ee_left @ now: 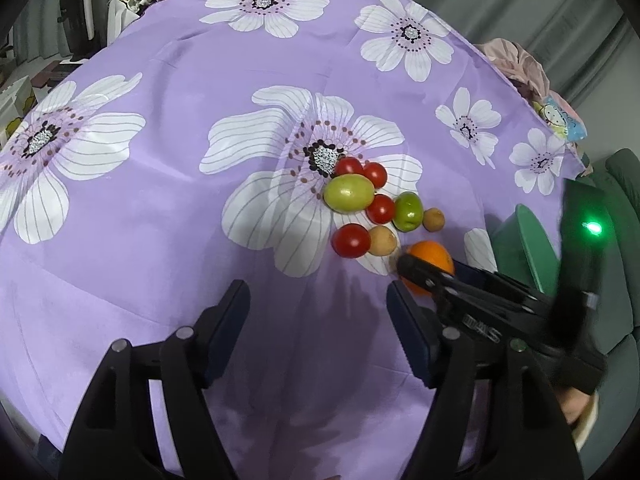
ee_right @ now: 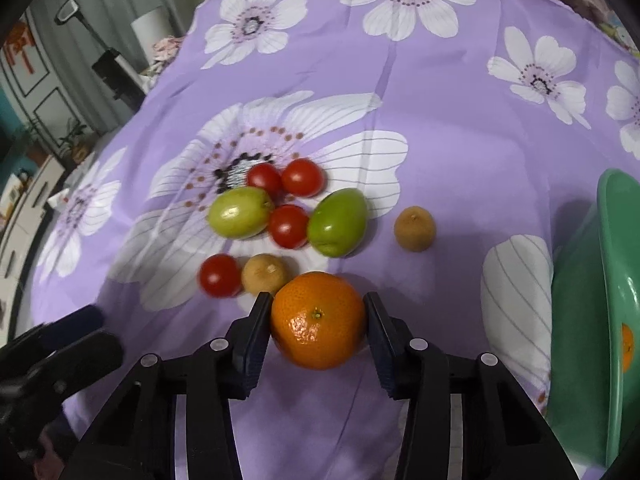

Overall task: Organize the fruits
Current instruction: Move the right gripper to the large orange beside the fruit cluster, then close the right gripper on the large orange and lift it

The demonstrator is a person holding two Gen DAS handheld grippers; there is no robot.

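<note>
A cluster of fruit lies on the purple flowered cloth (ee_right: 460, 128): several red tomatoes (ee_right: 288, 226), two green fruits (ee_right: 338, 222) and two small brown fruits (ee_right: 415, 228). My right gripper (ee_right: 318, 320) is shut on an orange mandarin (ee_right: 318, 320), its pads touching both sides. In the left wrist view the mandarin (ee_left: 434, 258) sits behind the right gripper's fingers (ee_left: 424, 276). My left gripper (ee_left: 318, 312) is open and empty, near the cloth's front, left of the fruit (ee_left: 350, 192).
A green bowl (ee_right: 616, 280) stands tilted at the right edge and holds another orange fruit (ee_right: 627, 346). It also shows in the left wrist view (ee_left: 524, 240). Furniture and clutter lie beyond the table's far and left edges.
</note>
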